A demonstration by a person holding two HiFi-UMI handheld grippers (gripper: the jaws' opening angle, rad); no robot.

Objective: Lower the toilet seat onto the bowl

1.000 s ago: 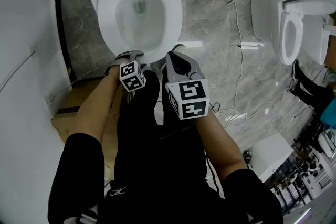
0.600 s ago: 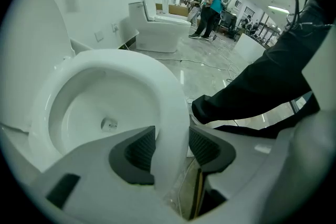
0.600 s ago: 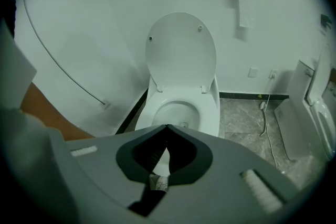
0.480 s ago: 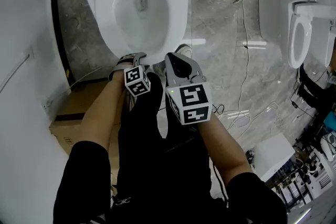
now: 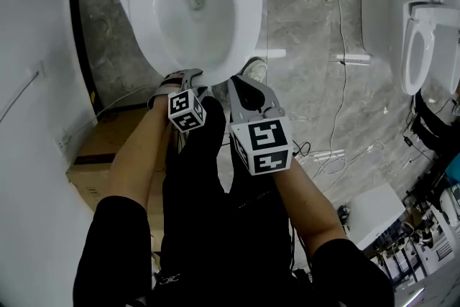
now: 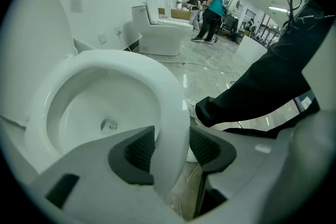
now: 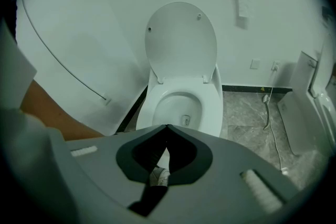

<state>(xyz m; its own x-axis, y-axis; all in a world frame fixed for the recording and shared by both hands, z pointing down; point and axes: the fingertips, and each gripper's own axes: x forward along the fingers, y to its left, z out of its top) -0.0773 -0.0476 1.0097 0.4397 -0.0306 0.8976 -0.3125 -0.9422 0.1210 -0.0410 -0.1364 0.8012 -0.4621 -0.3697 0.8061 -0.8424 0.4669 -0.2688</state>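
The white toilet seat point(image 5: 244, 18) lies flat on the bowl point(image 5: 190, 14), and the lid point(image 7: 181, 39) stands upright against the wall. My left gripper point(image 5: 188, 77) is at the seat's front rim. In the left gripper view that rim point(image 6: 173, 113) runs between the jaws of the left gripper point(image 6: 170, 147). The jaws are opening, and a thin gap shows at the right pad point(image 6: 205, 147). My right gripper point(image 5: 241, 86) hovers just right of it, in front of the bowl. The right gripper point(image 7: 167, 127) is shut on nothing, its tips meeting.
A cardboard box point(image 5: 100, 154) sits on the floor by the left wall. A second toilet point(image 5: 420, 47) stands at the right, with cables point(image 5: 341, 47) trailing over the marble floor. A white box point(image 5: 370, 212) is at lower right. People point(image 6: 212, 8) stand far off.
The head view has shifted a little, so the toilet sits further right in frame. Both grippers stay at the seat's front rim; the right one has dropped back slightly.
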